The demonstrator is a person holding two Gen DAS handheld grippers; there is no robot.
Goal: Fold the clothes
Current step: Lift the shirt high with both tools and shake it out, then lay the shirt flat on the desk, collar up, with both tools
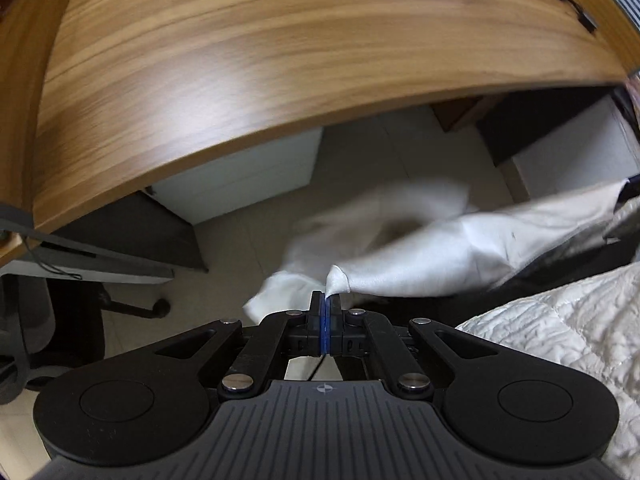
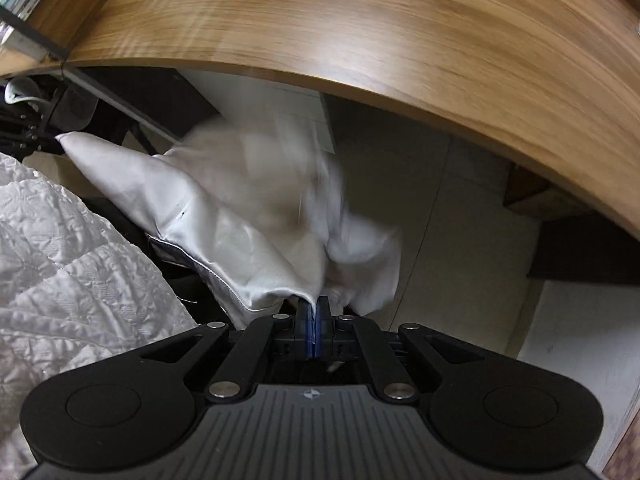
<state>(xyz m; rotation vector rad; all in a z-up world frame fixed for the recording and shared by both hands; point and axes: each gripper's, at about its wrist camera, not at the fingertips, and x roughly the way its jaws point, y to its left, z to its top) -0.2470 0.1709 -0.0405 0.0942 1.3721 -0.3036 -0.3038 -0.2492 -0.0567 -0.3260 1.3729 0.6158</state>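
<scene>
A white satin garment (image 1: 420, 252) hangs in the air in front of the wooden table (image 1: 240, 60), stretched between my two grippers. My left gripper (image 1: 326, 300) is shut on one pinched corner of it. My right gripper (image 2: 314, 304) is shut on another edge of the same garment (image 2: 208, 208). The cloth's lower part is motion-blurred and dangles below the table edge (image 2: 440, 92) over the floor. The far corner of the garment (image 2: 70, 142) reaches toward the left gripper, which is mostly hidden.
A white quilted blanket (image 1: 560, 328) lies at the lower right in the left wrist view; it also shows in the right wrist view (image 2: 60, 280). White drawers (image 1: 248, 184) stand under the table. An office chair base (image 1: 132, 304) is at the left. Small dark items (image 1: 568, 0) lie on the table's far side.
</scene>
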